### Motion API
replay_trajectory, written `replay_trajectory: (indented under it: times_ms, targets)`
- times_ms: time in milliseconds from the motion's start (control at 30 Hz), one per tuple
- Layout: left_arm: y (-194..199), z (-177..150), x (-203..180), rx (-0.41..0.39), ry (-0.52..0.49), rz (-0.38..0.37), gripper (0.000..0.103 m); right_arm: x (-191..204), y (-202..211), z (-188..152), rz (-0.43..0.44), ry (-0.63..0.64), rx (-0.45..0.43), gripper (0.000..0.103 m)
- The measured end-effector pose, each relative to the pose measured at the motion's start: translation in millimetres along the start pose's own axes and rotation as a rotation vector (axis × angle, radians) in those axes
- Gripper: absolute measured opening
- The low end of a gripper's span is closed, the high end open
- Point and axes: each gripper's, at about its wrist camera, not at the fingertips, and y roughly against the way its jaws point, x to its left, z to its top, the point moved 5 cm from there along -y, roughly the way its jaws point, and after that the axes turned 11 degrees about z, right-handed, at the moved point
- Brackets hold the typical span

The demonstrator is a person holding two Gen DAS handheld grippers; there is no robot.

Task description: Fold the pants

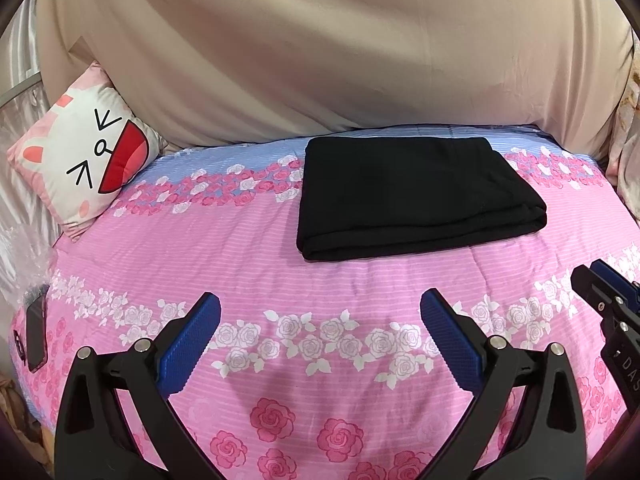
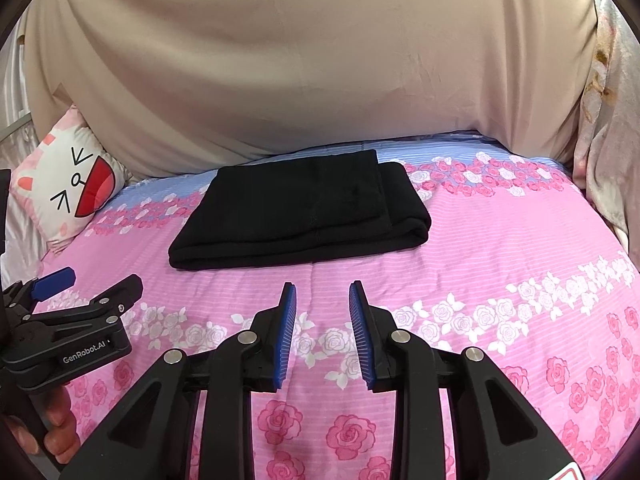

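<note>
Black pants point(image 1: 416, 196) point(image 2: 296, 212) lie folded into a flat rectangle on the pink rose-print bedspread point(image 1: 280, 264) toward the far side of the bed. My left gripper point(image 1: 322, 300) hovers over the bedspread short of the pants, open wide with nothing between its blue pads. Closer to me than the pants' near edge, my right gripper point(image 2: 322, 286) is open too, its pads a narrow gap apart and empty. Each gripper shows at the edge of the other's view: the right gripper point(image 1: 592, 272) and the left gripper point(image 2: 102, 278), held by a hand point(image 2: 56, 432).
A cartoon cat pillow point(image 1: 80, 160) point(image 2: 68, 192) leans at the far left of the bed. A dark phone point(image 1: 35, 332) lies by the left edge. A beige cloth point(image 1: 320, 60) hangs behind the bed, with floral fabric point(image 2: 608, 140) at the right.
</note>
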Motion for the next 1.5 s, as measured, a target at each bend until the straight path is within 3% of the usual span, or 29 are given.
replay_trajectory:
  times_ms: [1500]
  targets:
    - [-17,-3,-10,0.021,-0.028,0.005,0.098,-5,-23,-4,0.006,0.010,0.044,0.036]
